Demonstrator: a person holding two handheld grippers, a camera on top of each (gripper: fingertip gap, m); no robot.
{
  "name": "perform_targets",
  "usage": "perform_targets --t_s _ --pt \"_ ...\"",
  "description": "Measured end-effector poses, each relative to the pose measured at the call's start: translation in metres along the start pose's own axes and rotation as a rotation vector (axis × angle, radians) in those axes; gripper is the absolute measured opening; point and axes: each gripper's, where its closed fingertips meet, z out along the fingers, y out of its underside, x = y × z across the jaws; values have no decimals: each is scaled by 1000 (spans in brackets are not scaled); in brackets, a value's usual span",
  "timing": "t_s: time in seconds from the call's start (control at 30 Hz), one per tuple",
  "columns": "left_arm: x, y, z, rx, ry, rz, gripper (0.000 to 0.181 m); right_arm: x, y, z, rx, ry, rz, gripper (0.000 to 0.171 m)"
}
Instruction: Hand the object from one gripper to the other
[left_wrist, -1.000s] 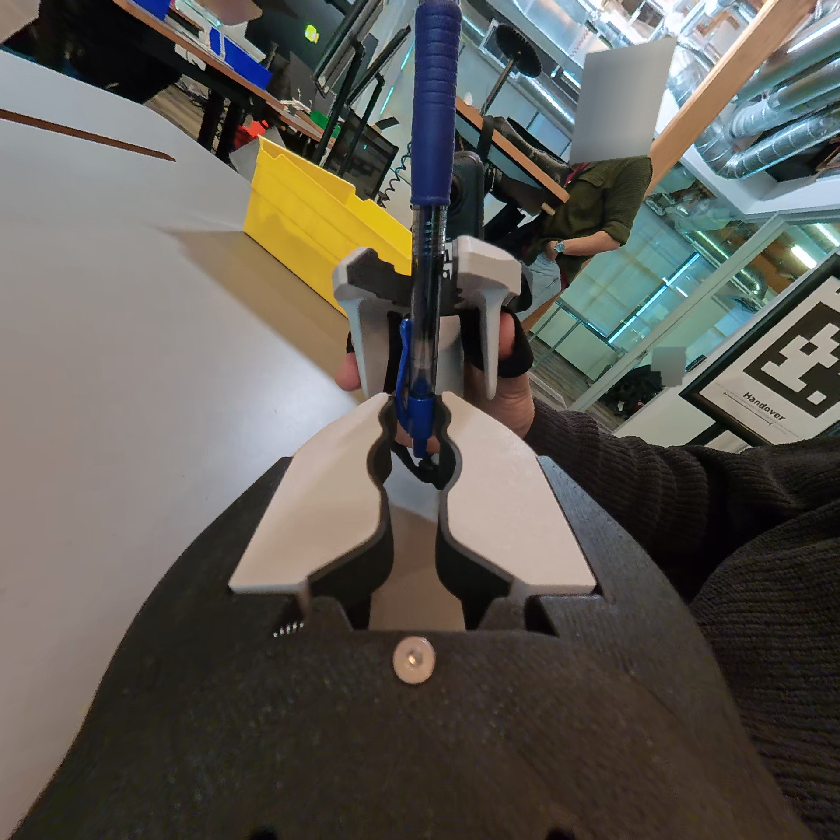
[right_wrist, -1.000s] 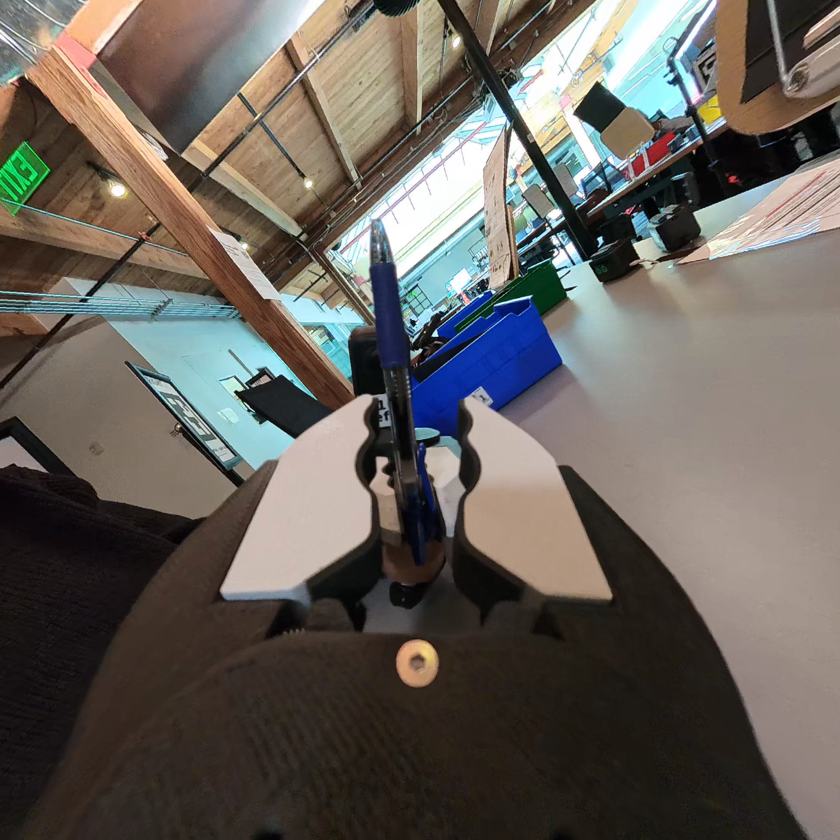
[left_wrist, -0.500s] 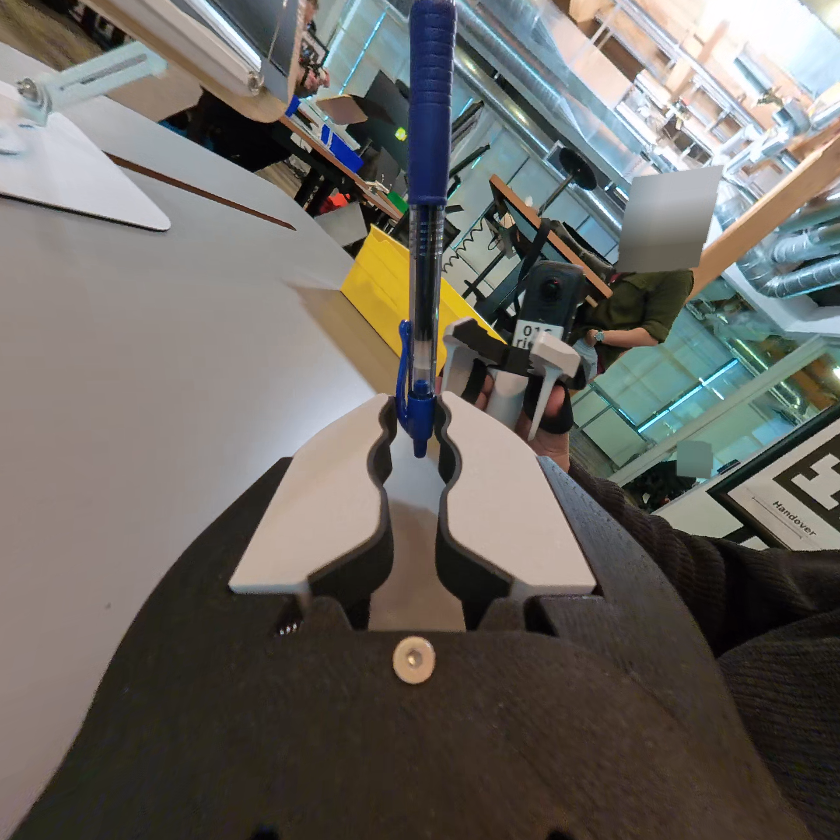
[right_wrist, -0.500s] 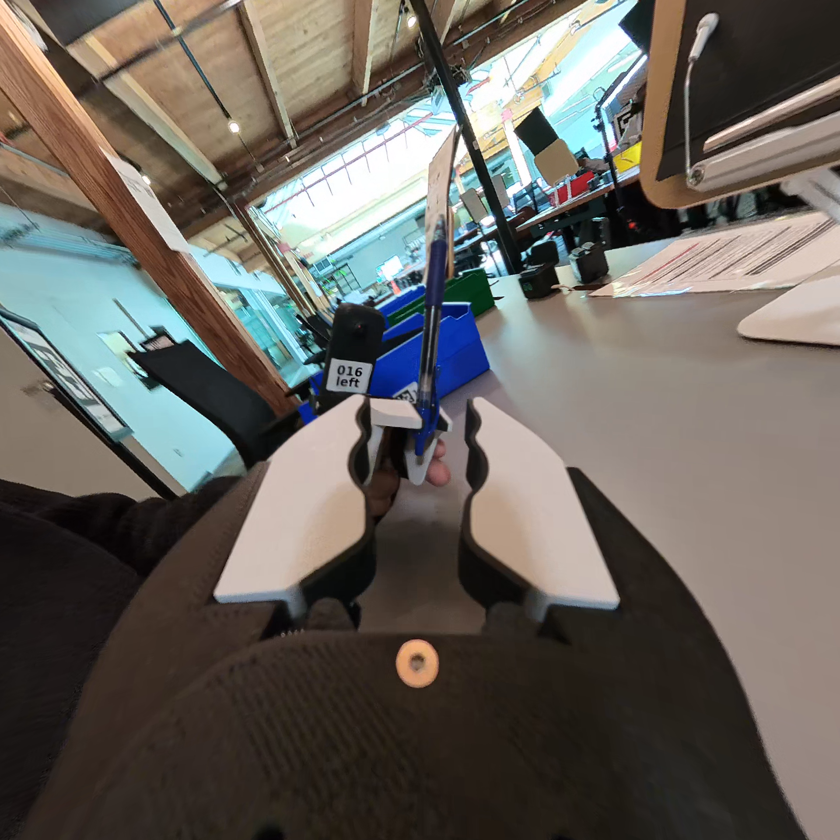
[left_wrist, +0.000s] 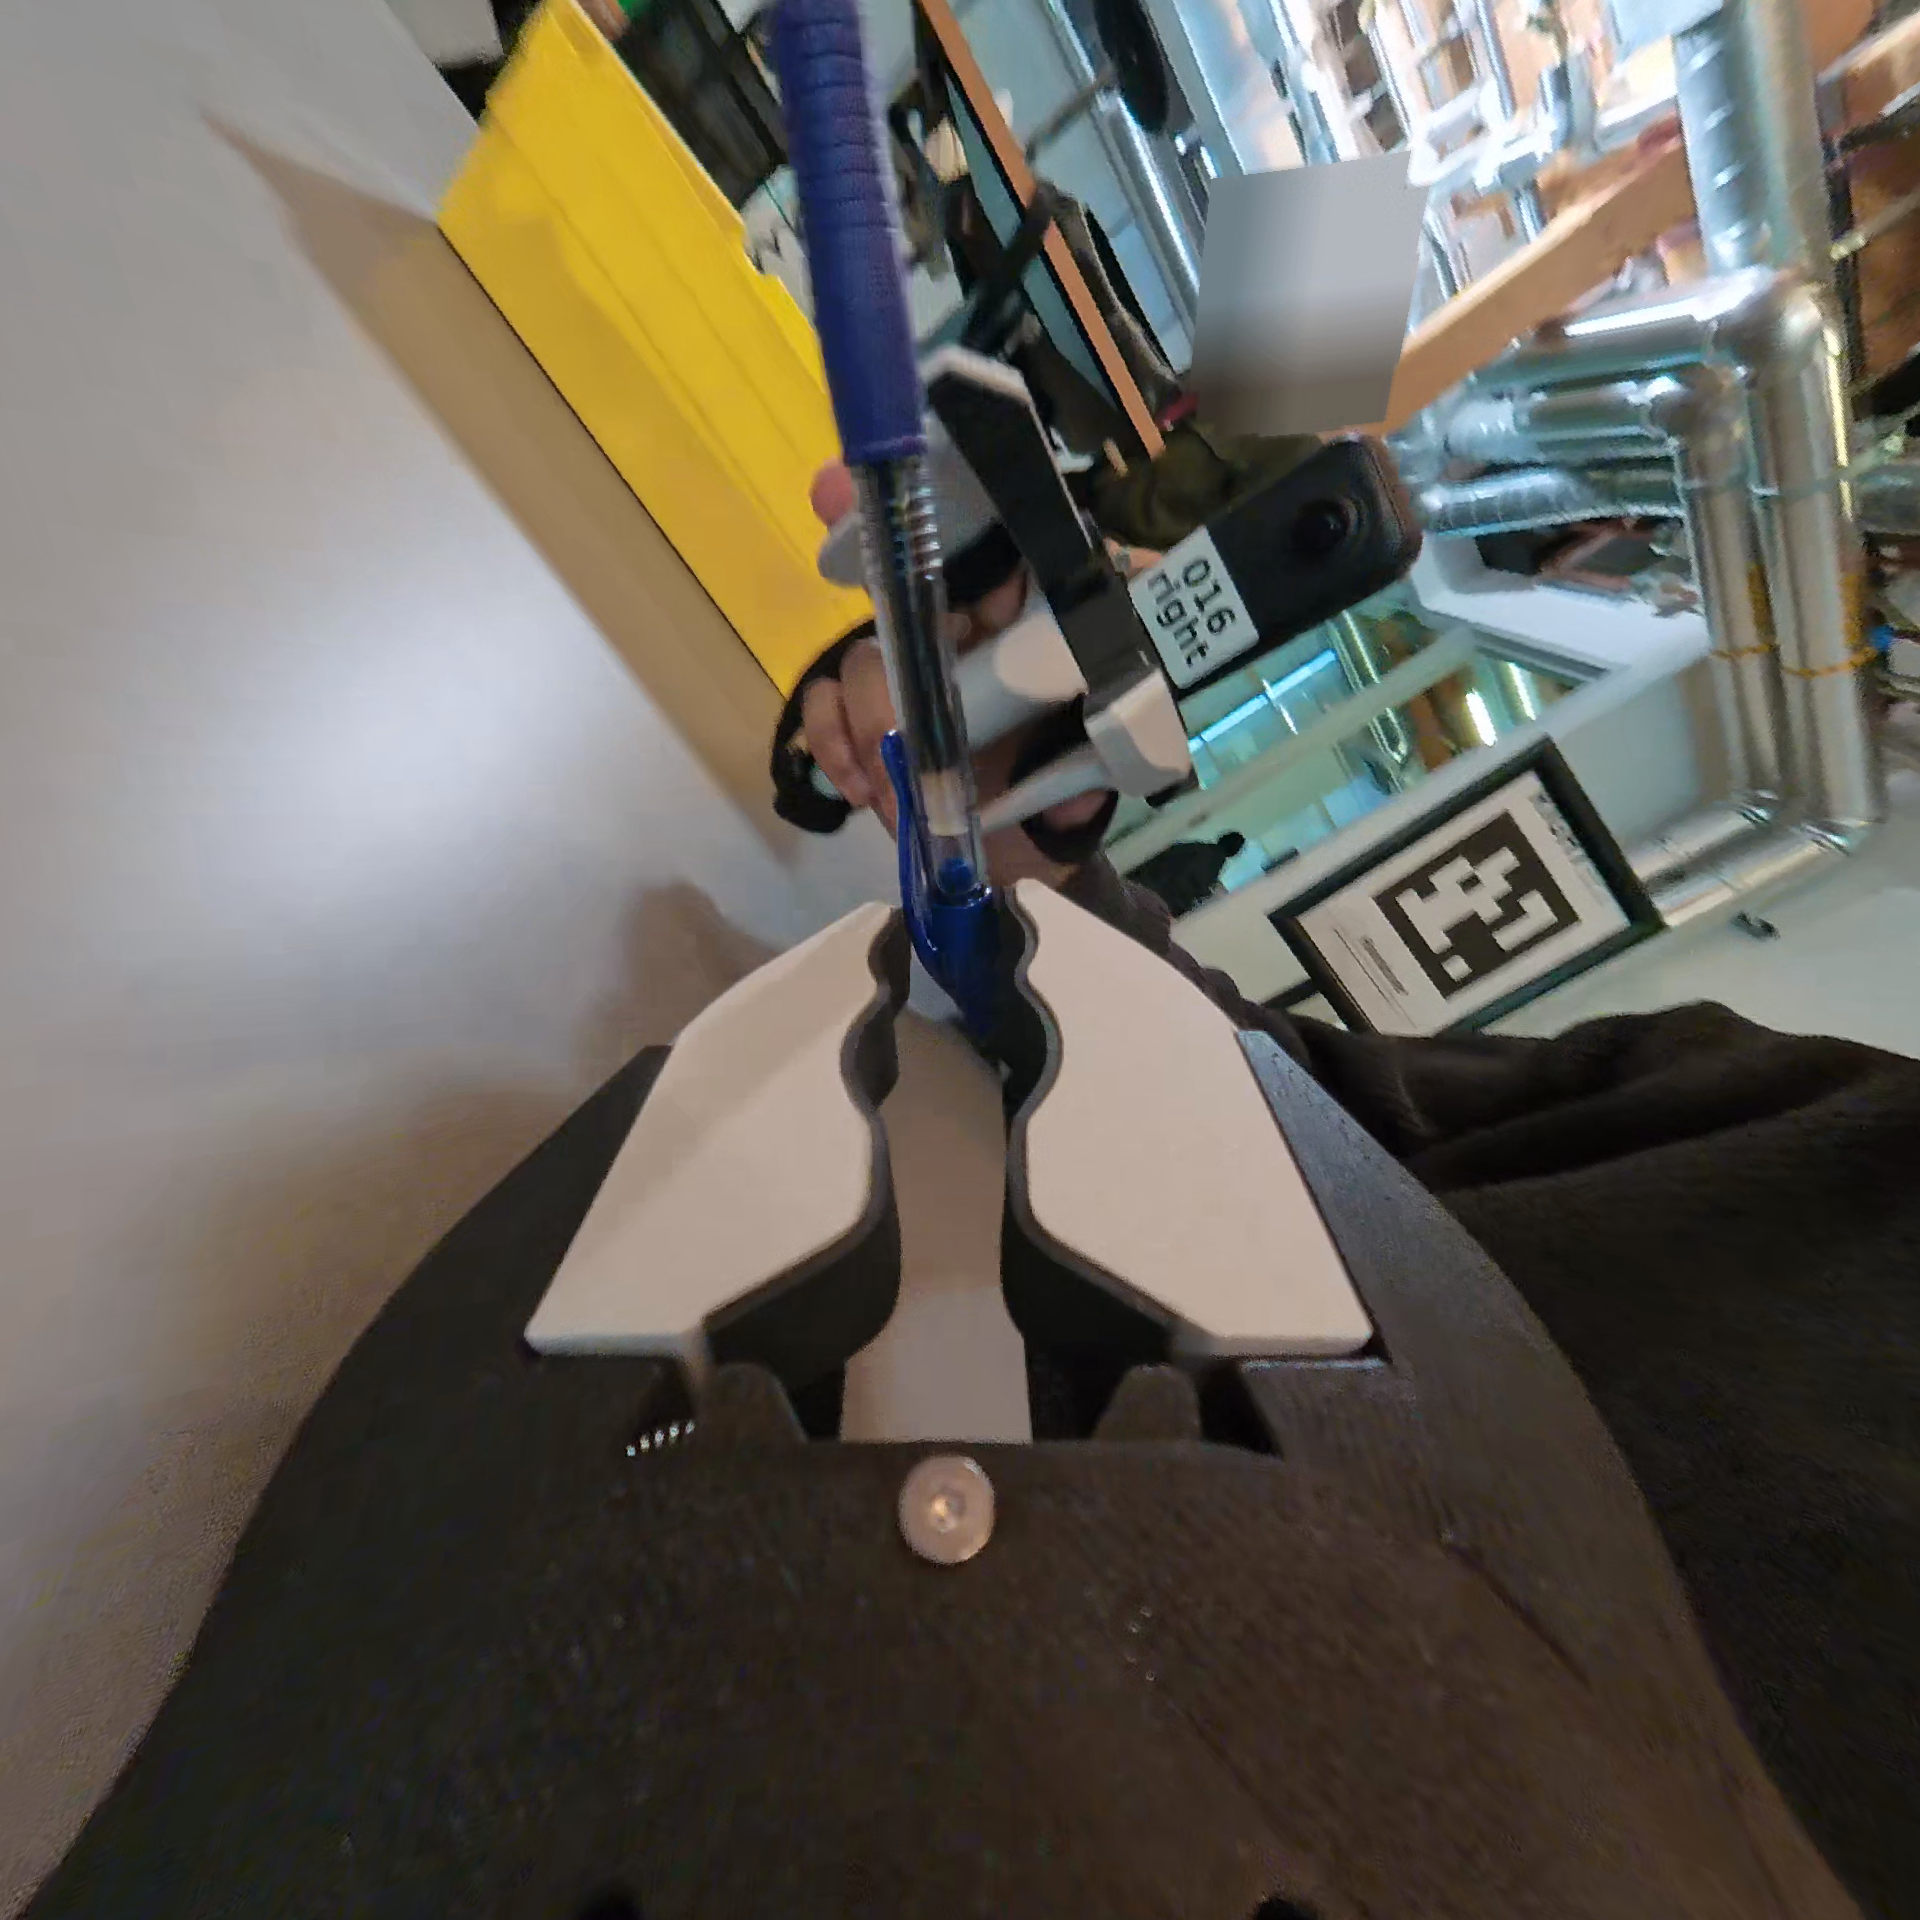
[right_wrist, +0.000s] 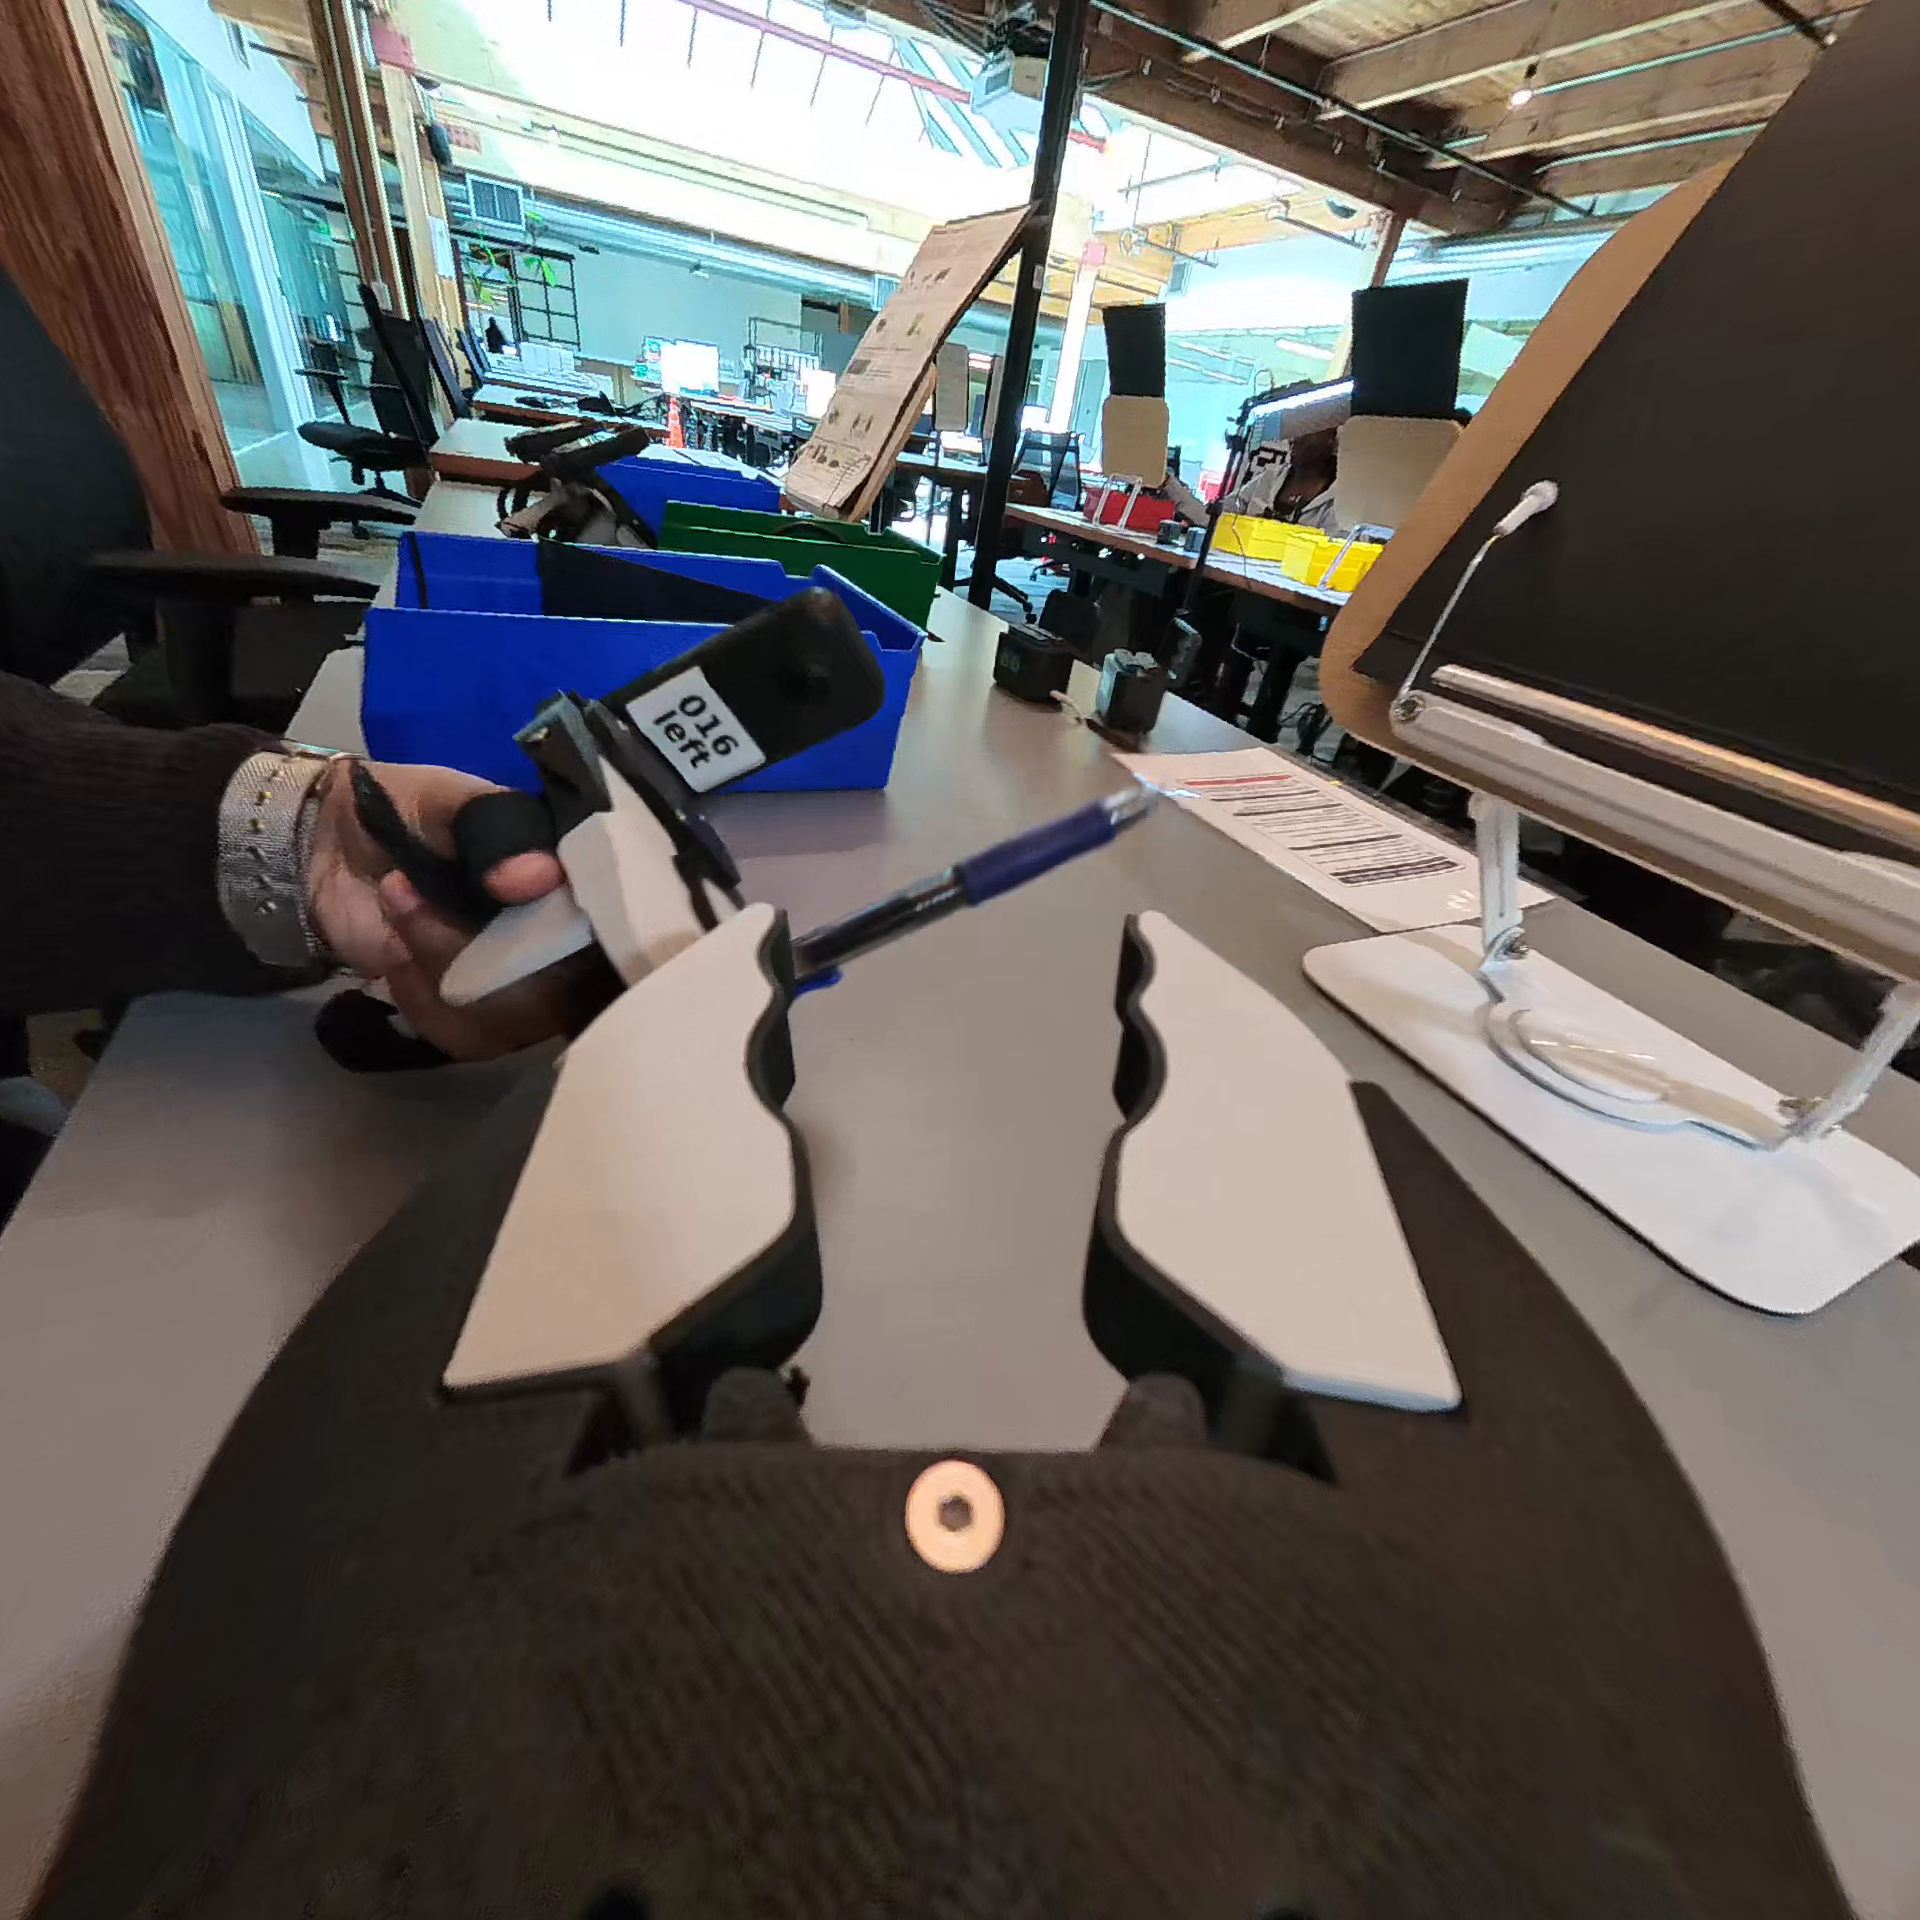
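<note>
So the whole thing sits over a big grey table (right_wrist: 1039, 1039), with a blue bin (right_wrist: 623, 686) at the far side in the right wrist view, a yellow bin (left_wrist: 644, 312) in the left wrist view, and a stand with a white base plate (right_wrist: 1621, 1132) plus a printed sheet (right_wrist: 1309, 831) off to the side. The right gripper (right_wrist: 951, 935) is spread wide with nothing between its fingers, just bare table showing through the gap. The left gripper (left_wrist: 956, 935) is clamped on the pen (left_wrist: 883, 520), pinching it right down at the clip end, so nearly the whole barrel sticks out past the fingertips, up in the air and not touching the table. Handling-wise I'd guess this is about as easy as it gets weight-wise: light, stiff plastic, won't flex or crush. The catch is the clear barrel looks smooth and round, so it could probably roll or pivot in a pinch, especially held at one end like this with all that length hanging out. If I were taking it I'd go for the ribbed blue grip sleeve (left_wrist: 842, 208) near the writing end, which looks rubbery and should bite better than the slick middle section.
</note>
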Motion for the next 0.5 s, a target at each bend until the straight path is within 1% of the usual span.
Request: perform_targets --t_s 0.13,0.33,0.5 --pt "6 8 2 -42 70 -74 19 13 2 -10 -29 56 -92 61" --pt "20 11 2 -59 184 -134 18 24 19 -18 -171 130 -320 57" --pt "36 24 12 -119 291 -190 19 23 13 -18 -176 178 -476 52"
